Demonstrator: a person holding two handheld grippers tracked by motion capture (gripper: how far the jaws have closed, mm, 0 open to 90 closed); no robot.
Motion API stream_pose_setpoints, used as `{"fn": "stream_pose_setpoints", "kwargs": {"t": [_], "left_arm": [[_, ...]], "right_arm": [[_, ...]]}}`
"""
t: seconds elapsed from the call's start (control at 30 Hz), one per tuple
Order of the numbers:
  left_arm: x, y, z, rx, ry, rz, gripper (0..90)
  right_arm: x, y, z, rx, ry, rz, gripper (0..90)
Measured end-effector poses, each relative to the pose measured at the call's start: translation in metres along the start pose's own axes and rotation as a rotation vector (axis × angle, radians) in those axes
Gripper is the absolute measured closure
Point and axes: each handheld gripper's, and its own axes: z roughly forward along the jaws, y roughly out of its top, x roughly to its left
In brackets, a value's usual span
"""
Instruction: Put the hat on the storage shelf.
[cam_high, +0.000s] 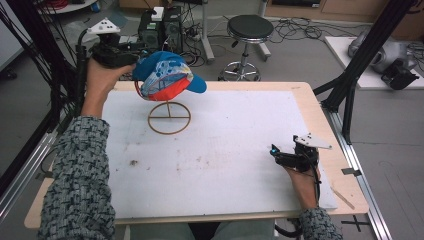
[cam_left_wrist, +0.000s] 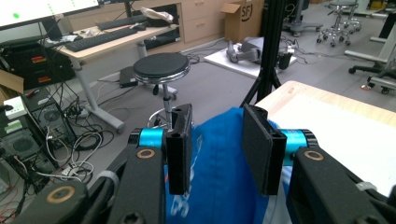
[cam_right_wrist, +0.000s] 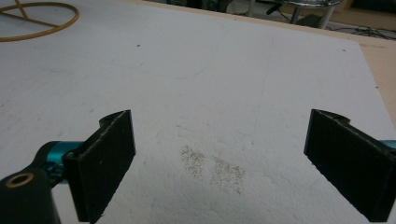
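Above the stand (cam_high: 169, 118), the left gripper (cam_left_wrist: 217, 149) is clamped on the cap (cam_high: 167, 75). The right gripper (cam_right_wrist: 219, 163) rests with jaws wide apart. A thin fabric pinch could slip, dropping the cap askew.

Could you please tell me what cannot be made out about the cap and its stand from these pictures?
- High view: the stand shows its ring base; its top is hidden under the cap.
- Left gripper view: the left gripper has blue fabric between its jaws; whether they pinch it is unclear.
- Right gripper view: the stand's ring is cut off by the frame edge.
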Motion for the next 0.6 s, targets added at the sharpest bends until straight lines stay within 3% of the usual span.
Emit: {"fn": "stream_pose_setpoints", "kwargs": {"t": [0.27, 0.4, 0.6], "left_arm": [[0.005, -0.011, -0.031, -0.019, 0.019, -0.004, 58.5], [0.003, -0.018, -0.045, -0.026, 0.039, 0.012, 48.4], [0.002, -0.034, -0.067, -0.043, 0.058, -0.007, 39.0]], "right_arm": [[-0.001, 0.001, 0.001, -0.005, -0.005, -0.001, 7.8], [-0.002, 0.001, 0.000, -0.013, -0.010, 0.001, 7.8], [-0.003, 0.002, 0.000, -0.025, -0.015, 0.012, 7.9]]}}
